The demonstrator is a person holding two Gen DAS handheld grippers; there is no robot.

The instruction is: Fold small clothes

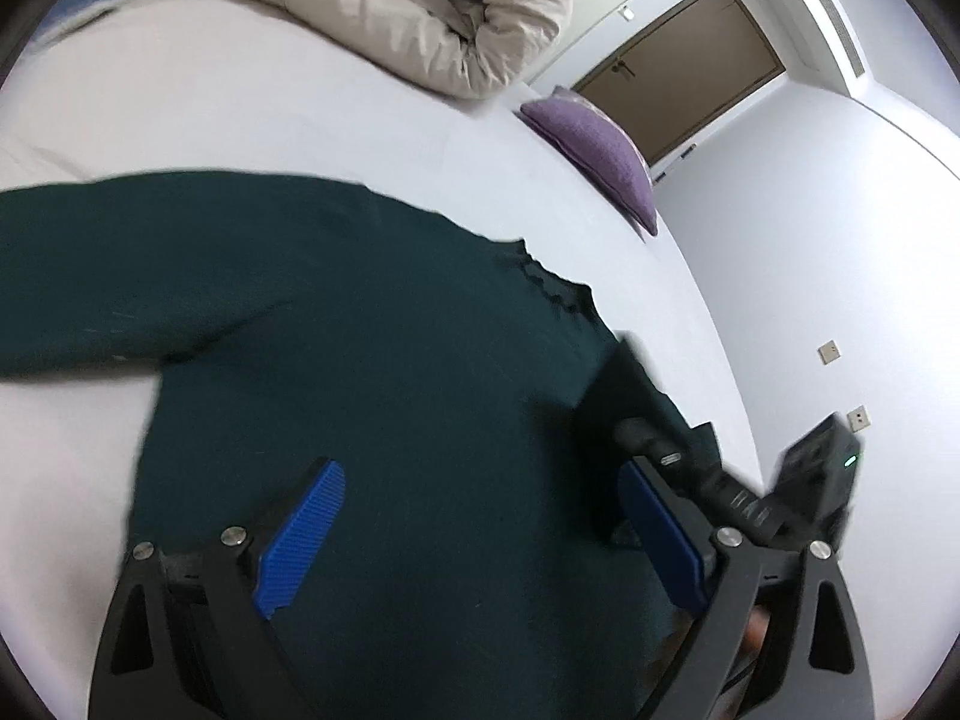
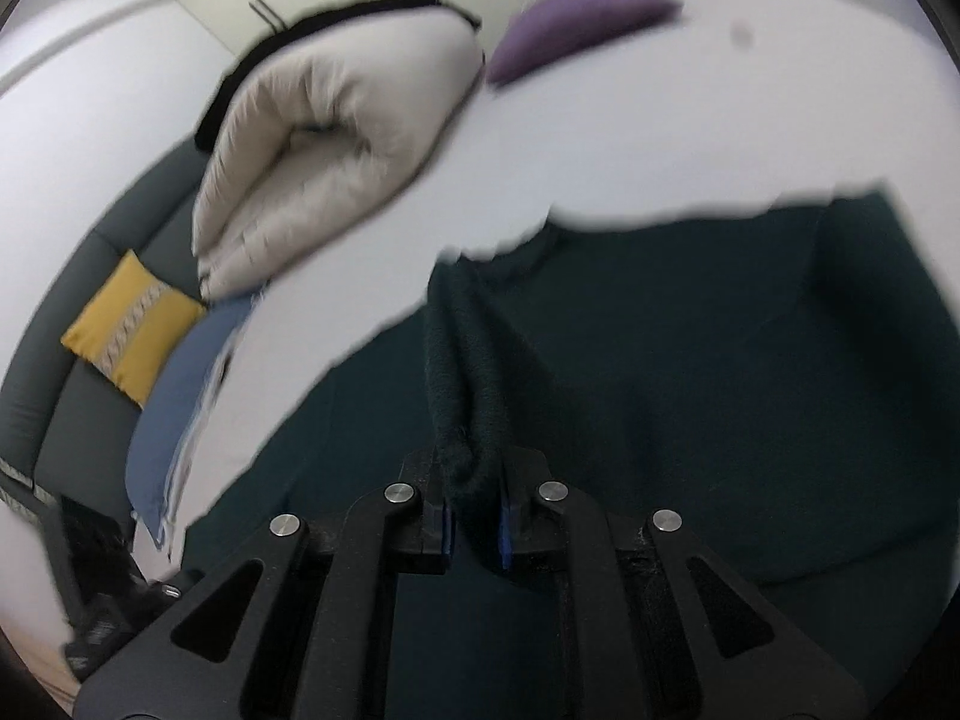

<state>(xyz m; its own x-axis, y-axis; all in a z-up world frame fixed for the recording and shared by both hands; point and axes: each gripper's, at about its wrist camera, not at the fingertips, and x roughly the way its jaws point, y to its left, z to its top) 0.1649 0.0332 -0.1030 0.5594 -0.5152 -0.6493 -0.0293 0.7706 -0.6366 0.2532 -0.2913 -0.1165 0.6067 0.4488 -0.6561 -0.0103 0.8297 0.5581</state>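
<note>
- The dark green sweater [image 1: 372,324] lies spread on the white bed [image 1: 252,114], one sleeve [image 1: 90,264] running out flat to the side in the left wrist view.
- The right gripper [image 2: 474,531] has its jaws clamped on a bunched ridge of the knit edge [image 2: 459,360], and the cloth rises off the sheet toward the pads.
- The left gripper [image 1: 480,540] hovers over the sweater's body, jaws wide apart, blue pads [image 1: 300,534] holding nothing.
- This will likely handle soft and limp: a thick knit, light enough to lift but droopy, so it should sag and drag from any single pinch.
- Best holds look like hems, the ribbed edge or a sleeve cuff, not the slack middle.
- Both views are motion-blurred; which edge the right gripper holds, collar or hem, cannot be told.
- The sleeve's cuff is cut off at the frame, and the sweater's near part hides under the gripper bodies.
</note>
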